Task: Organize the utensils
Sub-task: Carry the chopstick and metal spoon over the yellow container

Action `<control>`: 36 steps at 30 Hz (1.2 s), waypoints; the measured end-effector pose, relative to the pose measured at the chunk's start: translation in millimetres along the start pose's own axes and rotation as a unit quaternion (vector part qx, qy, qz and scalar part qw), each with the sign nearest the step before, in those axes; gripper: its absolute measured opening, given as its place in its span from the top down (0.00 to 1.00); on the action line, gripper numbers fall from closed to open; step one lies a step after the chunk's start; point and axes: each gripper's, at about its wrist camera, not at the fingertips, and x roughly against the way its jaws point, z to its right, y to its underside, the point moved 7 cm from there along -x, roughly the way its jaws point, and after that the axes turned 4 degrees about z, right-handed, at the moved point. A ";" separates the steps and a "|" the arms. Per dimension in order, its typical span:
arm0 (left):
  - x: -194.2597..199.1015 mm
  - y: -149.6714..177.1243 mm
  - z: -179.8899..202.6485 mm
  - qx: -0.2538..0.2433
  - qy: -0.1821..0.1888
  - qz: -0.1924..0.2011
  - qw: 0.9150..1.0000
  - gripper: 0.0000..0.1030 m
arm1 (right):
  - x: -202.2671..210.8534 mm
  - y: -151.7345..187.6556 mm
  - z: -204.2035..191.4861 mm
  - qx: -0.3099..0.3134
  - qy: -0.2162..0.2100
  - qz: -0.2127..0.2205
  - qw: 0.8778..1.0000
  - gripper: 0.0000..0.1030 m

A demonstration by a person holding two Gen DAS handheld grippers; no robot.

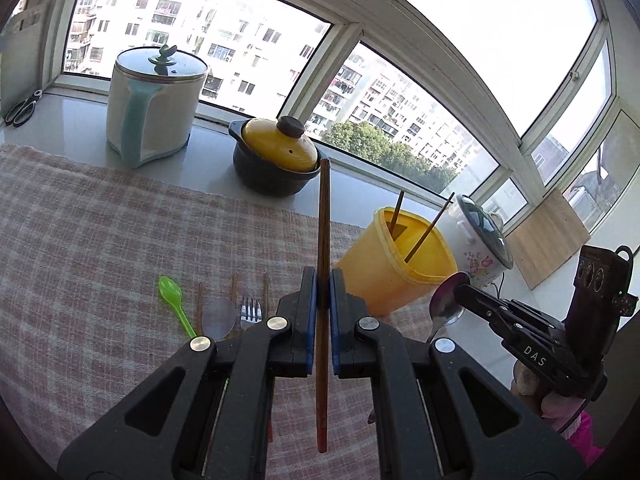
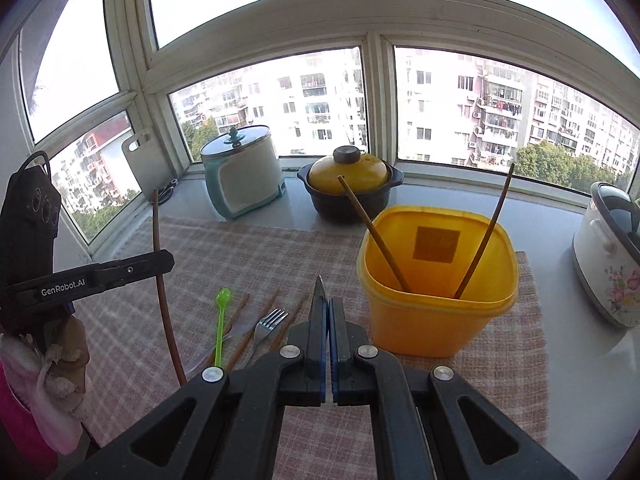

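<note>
My left gripper (image 1: 323,292) is shut on a brown chopstick (image 1: 324,208), which stands nearly upright above the checked cloth (image 1: 100,220). To its right, my right gripper (image 1: 460,291) is shut on a metal spoon (image 1: 442,304). In the right wrist view that spoon (image 2: 319,292) shows edge-on between the pads of the right gripper (image 2: 329,308), and the left gripper (image 2: 162,260) holds its chopstick (image 2: 163,304) at the left. The yellow tub (image 2: 436,312) holds two chopsticks (image 2: 376,236) leaning on its walls. A green spoon (image 2: 220,320), a fork (image 2: 269,322) and loose chopsticks lie on the cloth.
Along the windowsill stand a white and teal electric pot (image 1: 156,104), a black casserole with a yellow lid (image 1: 276,152) and a floral rice cooker (image 2: 608,264). Scissors (image 1: 22,108) lie far left; a wooden board (image 1: 548,236) leans at the right. A clear spoon (image 1: 219,316) lies beside the fork.
</note>
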 end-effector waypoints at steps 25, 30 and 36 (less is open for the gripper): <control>-29.0 -59.4 92.1 -0.027 0.039 0.061 0.997 0.97 | 51.7 -55.3 79.7 -0.023 0.024 0.077 0.996 1.00; -37.8 -75.2 110.6 -0.033 0.041 0.076 0.996 0.97 | 58.6 -71.1 93.8 -0.024 0.029 0.095 0.995 1.00; -49.2 -90.3 127.5 -0.047 0.030 0.097 0.994 0.97 | 58.5 -87.7 113.3 -0.026 0.038 0.104 0.994 1.00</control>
